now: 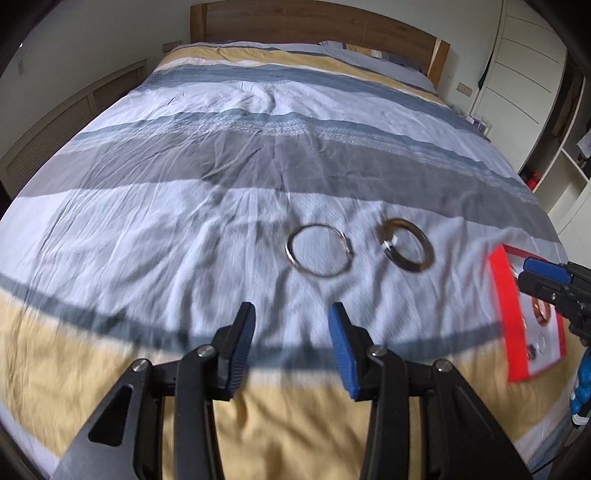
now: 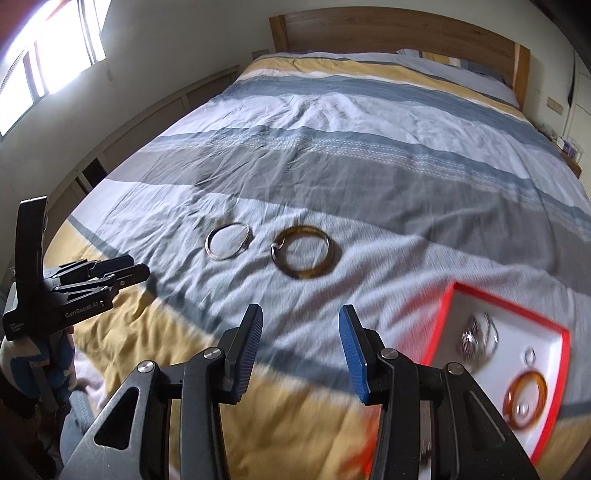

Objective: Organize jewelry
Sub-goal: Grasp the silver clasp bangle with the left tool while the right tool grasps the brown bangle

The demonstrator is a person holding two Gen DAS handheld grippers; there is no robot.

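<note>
Two bangles lie side by side on the striped bedspread: a thin silver bangle (image 1: 319, 250) (image 2: 228, 242) and, to its right, a thicker brown mottled bangle (image 1: 406, 244) (image 2: 303, 256). A red-rimmed white tray (image 1: 515, 325) (image 2: 554, 373) lies at the right and holds an orange bangle (image 2: 526, 400), a silver piece (image 2: 476, 334) and small rings. My left gripper (image 1: 291, 314) (image 2: 129, 271) is open and empty, short of the silver bangle. My right gripper (image 2: 301, 317) (image 1: 532, 271) is also open and empty, nearer than the brown bangle and left of the tray.
The bed (image 1: 258, 155) has a wooden headboard (image 1: 314, 26) and pillows at the far end. A slatted wall panel (image 1: 66, 122) runs along the left, and white cupboards (image 1: 524, 66) stand at the right. A window (image 2: 44, 55) is at upper left. Both views are motion-blurred.
</note>
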